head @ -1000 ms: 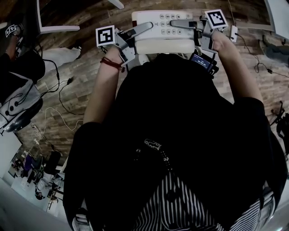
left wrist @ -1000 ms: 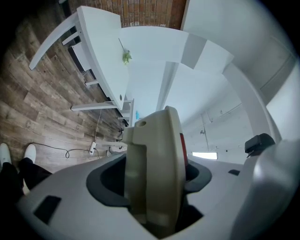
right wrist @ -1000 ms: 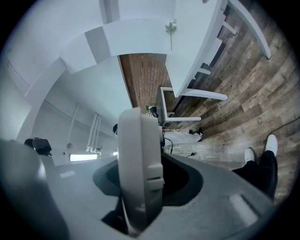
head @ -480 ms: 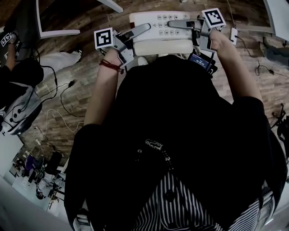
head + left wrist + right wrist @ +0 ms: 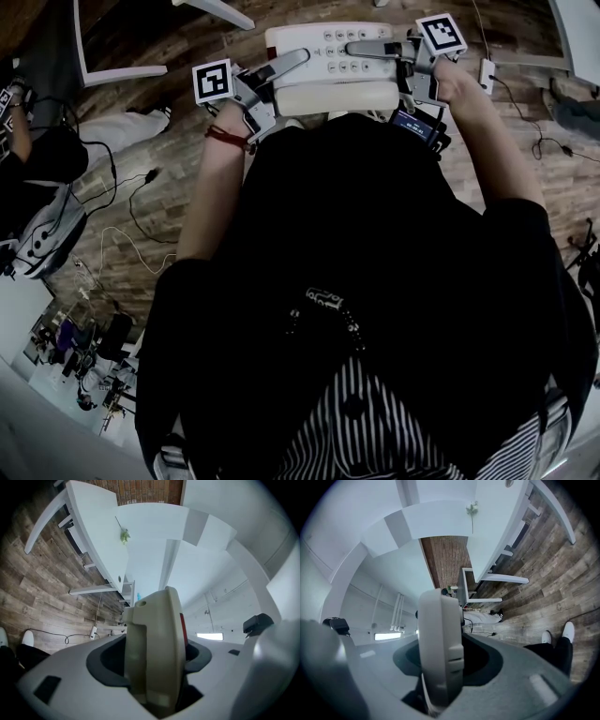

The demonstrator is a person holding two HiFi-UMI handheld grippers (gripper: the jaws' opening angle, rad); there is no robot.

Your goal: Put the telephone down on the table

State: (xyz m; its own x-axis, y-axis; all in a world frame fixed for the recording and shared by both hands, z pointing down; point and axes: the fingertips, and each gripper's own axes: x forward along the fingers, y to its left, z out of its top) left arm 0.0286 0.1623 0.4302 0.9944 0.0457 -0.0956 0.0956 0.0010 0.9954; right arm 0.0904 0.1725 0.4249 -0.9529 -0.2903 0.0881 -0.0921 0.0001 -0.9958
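Note:
A white desk telephone with a keypad and its handset in the cradle hangs in front of my chest, high over the wooden floor. My left gripper is shut on its left edge and my right gripper is shut on its right edge. In the left gripper view the telephone's cream edge stands upright, pinched between the jaws of the left gripper. In the right gripper view the telephone's opposite edge fills the jaws of the right gripper. A white table with a small green sprig stands ahead, and it is the white table in the right gripper view too.
Cables trail over the wooden floor at the left, near another person and a grey bag. A white power strip lies at the right. A white frame leg stands at the upper left.
Both grippers keep the telephone where it was. Only the head view has drifted a little, and the person at the left edge has shifted.

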